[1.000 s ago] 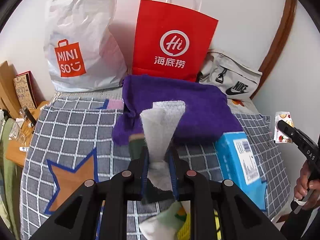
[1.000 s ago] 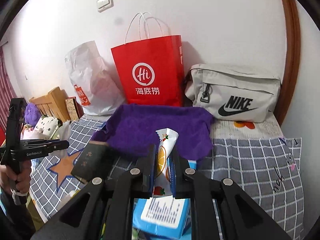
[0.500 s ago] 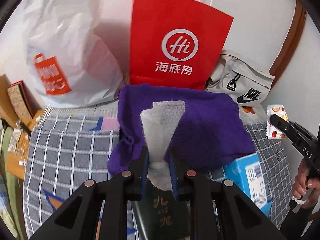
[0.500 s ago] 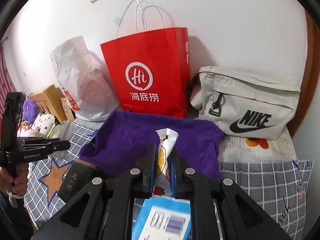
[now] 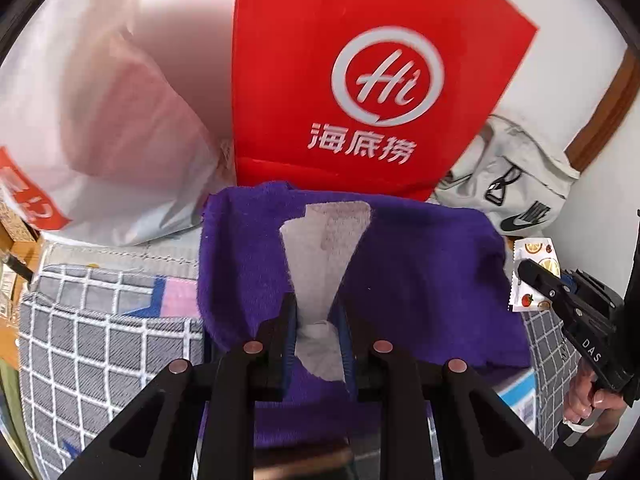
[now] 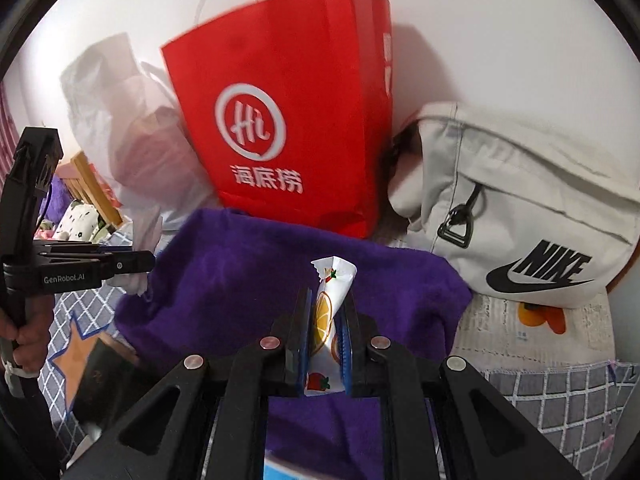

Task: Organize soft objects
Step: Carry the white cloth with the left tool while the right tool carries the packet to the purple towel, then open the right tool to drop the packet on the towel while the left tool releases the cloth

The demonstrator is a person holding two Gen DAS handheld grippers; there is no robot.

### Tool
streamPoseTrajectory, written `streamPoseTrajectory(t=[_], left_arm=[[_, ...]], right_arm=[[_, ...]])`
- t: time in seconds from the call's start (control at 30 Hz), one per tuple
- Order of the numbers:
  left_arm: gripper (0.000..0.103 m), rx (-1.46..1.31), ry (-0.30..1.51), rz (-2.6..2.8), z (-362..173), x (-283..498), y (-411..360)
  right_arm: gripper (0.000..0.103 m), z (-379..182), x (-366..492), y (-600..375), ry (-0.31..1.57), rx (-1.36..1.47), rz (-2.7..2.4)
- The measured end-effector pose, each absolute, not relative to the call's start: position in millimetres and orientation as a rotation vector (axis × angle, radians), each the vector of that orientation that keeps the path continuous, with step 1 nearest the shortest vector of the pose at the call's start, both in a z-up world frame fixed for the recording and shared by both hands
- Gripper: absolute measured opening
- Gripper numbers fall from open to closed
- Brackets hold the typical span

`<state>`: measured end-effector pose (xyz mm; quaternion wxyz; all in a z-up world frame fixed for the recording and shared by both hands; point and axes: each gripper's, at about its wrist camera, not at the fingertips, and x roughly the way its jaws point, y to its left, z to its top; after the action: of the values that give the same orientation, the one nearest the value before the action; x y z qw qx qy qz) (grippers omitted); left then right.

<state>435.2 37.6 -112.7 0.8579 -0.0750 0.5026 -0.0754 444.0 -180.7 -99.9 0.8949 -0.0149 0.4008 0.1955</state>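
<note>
A: What changed in the last second?

B: I moved both grippers toward the red paper bag at 12 o'clock, over the purple towel.

A: Jaws?

B: Left gripper clamped on white cloth, right gripper on fruit-print packet; bagging seems near.

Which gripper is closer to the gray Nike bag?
Right. The right gripper, holding a fruit-print packet, hangs just left of the Nike bag. The left gripper, holding a white cloth, is farther left.

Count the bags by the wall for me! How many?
3. The white plastic bag is leftmost, the red paper bag stands in the middle, and the grey Nike bag lies at right. Others may hide behind them.
</note>
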Motion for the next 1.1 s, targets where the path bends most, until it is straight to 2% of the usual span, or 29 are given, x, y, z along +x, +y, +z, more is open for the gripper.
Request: streamPoseTrajectory(t=[0.27,0.63,0.73,0.77,0.8,0.87,0.9,0.93,1.1], left_arm=[[0.019,-0.204,1.140,-0.134,-155.6,458.9,46.8],[0.019,-0.228,1.161,-0.117,-174.9,470.3,54.7],[0.021,-0.218,1.169,-0.111,-179.2,473.4,54.6],[0.022,-0.213,1.168,-0.107,-179.3,473.0,54.7],[0.027,-0.210,1.169,-0.103,-179.4,473.6,54.9],[0.040,-0.208,1.169,-0.106,-177.9,474.2,50.0],[0.052,-0.205,1.160,-0.106,-175.8,474.9,48.2],[0.058,-0.202,1.148,-0.105,-173.2,473.6,47.7],[0.060,-0.180,1.110,-0.123,-153.3,468.4,45.8]], right_arm=[[0.013,-142.2,468.7,-179.3,0.960,-0.029,0.435],[0.018,-164.4,482.6,-182.5,1.027,0.007,0.439],[0.027,-164.6,482.0,-183.6,1.027,0.005,0.433],[0.038,-163.8,482.4,-183.9,1.023,0.006,0.427],[0.048,-161.9,482.2,-184.8,1.013,0.008,0.416],[0.054,-157.4,480.9,-188.4,0.990,0.011,0.415],[0.057,-154.8,480.8,-189.1,0.982,0.010,0.415],[0.059,-151.7,479.4,-189.7,0.973,0.004,0.407],[0.066,-135.1,471.6,-195.1,0.933,-0.015,0.350]])
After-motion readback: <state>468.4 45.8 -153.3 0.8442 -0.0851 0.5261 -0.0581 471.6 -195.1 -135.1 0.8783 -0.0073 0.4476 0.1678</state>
